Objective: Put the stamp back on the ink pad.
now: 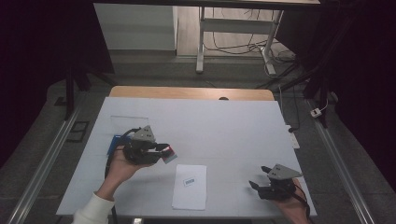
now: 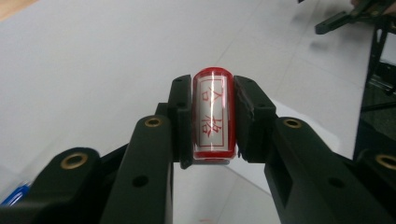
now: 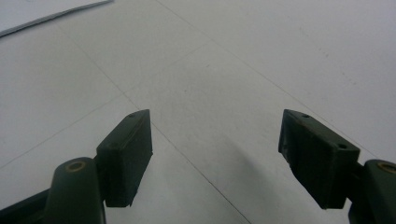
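Stamp, red with a red-on-white face of characters, sits clamped between the jaws of the left hand-held gripper, held above the white tabletop just left of a sheet of paper. Right hand-held gripper hovers near the tabletop's right front corner, its jaws wide apart and holding nothing.

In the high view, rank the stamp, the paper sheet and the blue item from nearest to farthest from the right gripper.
From the right gripper:
1. Paper sheet, front centre of the table.
2. Stamp, held in the left gripper, left of centre.
3. Blue item, far left, behind that gripper.
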`<state>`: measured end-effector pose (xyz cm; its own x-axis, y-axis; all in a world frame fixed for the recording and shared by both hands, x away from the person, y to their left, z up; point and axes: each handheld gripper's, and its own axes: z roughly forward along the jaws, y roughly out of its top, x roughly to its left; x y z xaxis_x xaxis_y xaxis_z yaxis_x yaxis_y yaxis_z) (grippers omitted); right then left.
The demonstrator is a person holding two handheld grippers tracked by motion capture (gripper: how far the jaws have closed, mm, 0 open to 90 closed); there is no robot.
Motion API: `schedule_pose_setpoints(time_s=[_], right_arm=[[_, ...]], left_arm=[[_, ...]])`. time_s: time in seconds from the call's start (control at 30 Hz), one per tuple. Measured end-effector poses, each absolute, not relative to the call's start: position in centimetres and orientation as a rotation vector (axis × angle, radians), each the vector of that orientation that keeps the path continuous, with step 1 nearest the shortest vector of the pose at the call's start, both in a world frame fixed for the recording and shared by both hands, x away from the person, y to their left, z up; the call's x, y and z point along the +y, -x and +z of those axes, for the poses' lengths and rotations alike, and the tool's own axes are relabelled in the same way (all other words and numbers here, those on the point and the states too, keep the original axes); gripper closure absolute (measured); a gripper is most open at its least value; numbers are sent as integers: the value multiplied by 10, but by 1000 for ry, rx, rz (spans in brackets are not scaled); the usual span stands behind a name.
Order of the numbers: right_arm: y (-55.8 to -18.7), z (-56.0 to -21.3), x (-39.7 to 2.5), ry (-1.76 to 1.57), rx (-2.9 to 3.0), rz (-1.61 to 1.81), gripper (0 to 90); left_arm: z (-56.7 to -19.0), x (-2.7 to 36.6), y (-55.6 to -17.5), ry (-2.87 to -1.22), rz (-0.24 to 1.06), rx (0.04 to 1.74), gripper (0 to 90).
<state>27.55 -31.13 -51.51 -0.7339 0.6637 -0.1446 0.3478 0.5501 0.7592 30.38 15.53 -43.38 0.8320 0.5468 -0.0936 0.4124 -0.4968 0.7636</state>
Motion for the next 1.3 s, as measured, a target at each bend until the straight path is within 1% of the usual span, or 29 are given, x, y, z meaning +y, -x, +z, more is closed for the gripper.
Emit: schedule_pose_setpoints(time_s=[0.4,0.93,1.3], right_arm=[[-275,-515,-312,-815,2370,1024,254],[-275,-515,-312,-809,2374,1026,254],[-275,-516,-311,-817,2378,1021,254]], left_arm=[[-440,180,-313,-2165,252,810,701],[-442,204,-318,-2145,283,895,701],[-451,235,-325,-2116,338,1024,701]])
